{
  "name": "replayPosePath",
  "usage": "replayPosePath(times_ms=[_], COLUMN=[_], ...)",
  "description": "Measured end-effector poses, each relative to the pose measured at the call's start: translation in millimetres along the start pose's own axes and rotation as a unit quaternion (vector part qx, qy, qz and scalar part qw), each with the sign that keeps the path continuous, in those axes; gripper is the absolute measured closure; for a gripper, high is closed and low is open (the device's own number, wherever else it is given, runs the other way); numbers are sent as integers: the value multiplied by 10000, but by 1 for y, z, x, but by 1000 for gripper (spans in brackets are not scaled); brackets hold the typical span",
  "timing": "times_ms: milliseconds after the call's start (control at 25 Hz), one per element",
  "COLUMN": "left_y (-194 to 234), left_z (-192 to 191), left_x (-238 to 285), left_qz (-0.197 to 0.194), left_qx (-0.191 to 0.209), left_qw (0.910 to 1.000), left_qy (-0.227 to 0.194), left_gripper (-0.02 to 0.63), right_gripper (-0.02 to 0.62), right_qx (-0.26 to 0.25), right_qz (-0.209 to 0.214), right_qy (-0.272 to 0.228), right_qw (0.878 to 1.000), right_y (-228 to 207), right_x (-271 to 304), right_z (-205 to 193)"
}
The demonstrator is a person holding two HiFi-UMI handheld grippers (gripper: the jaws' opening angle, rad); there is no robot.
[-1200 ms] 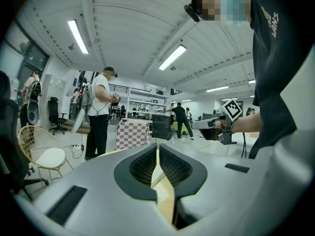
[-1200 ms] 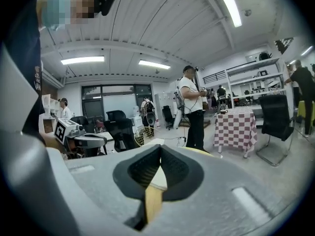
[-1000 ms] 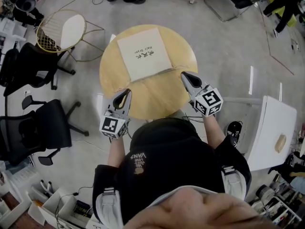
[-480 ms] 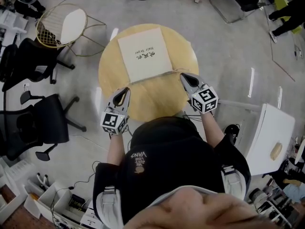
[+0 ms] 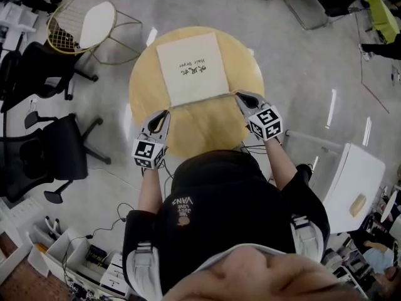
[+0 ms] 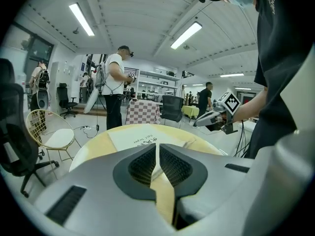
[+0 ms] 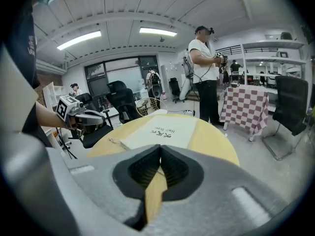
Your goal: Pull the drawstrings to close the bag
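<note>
A flat cream drawstring bag [image 5: 191, 68] with dark print lies on the round wooden table [image 5: 207, 127]. Its mouth edge with the drawstring [image 5: 200, 99] faces me. My left gripper [image 5: 165, 113] is shut, its tip just short of the bag's near left corner, with nothing seen between the jaws. My right gripper [image 5: 239, 95] is shut too, its tip at the near right corner; whether it touches the string I cannot tell. The left gripper view shows closed jaws [image 6: 156, 145] above the bag [image 6: 142, 140]. In the right gripper view the closed jaws [image 7: 160, 148] point at the bag [image 7: 162, 131], with a string end [image 7: 114, 142] at its left corner.
A gold wire chair [image 5: 81, 33] with a white seat stands beyond the table on the left. Black office chairs [image 5: 56, 158] are at the left, a white cabinet [image 5: 354, 180] at the right. A person [image 7: 204, 77] stands past the table near a checkered cloth [image 7: 246, 107].
Both grippers have sunk toward the table and drawn closer to the bag's near corners. Both stay shut.
</note>
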State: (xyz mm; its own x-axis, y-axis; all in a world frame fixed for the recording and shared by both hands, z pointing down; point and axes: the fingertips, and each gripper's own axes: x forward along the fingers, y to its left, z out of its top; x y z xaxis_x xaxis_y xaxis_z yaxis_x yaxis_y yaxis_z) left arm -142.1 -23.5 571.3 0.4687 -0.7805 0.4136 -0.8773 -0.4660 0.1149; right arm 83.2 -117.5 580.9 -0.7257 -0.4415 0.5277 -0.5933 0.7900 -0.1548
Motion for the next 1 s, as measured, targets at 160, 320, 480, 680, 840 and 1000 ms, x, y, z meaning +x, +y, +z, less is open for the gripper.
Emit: replayPosePath(times_ms=[160, 320, 480, 680, 840, 1000], left_y=[10, 17, 17, 20, 22, 25], left_z=[-11, -29, -42, -60, -72, -85], left_x=[9, 15, 25, 38, 47, 55], left_qz=[44, 7, -153, -421, -719, -927], left_qx=[12, 141, 341, 818, 1050, 1199], left_qw=[9998, 9983, 9956, 9870, 9777, 9685], left_qy=[212, 568, 854, 1318, 1671, 1977], left_gripper=[588, 552, 551, 522, 497, 497], right_gripper=[595, 595, 595, 595, 595, 571], right_qx=[114, 159, 83, -13, -59, -142], right_qz=[66, 118, 285, 398, 452, 538], right_qy=[98, 249, 448, 590, 651, 784], right_qw=[9999, 9995, 9986, 9975, 9968, 9954], right_y=[-5, -9, -13, -18, -19, -20], right_x=[9, 18, 23, 28, 29, 32], right_z=[-9, -20, -30, -35, -36, -43])
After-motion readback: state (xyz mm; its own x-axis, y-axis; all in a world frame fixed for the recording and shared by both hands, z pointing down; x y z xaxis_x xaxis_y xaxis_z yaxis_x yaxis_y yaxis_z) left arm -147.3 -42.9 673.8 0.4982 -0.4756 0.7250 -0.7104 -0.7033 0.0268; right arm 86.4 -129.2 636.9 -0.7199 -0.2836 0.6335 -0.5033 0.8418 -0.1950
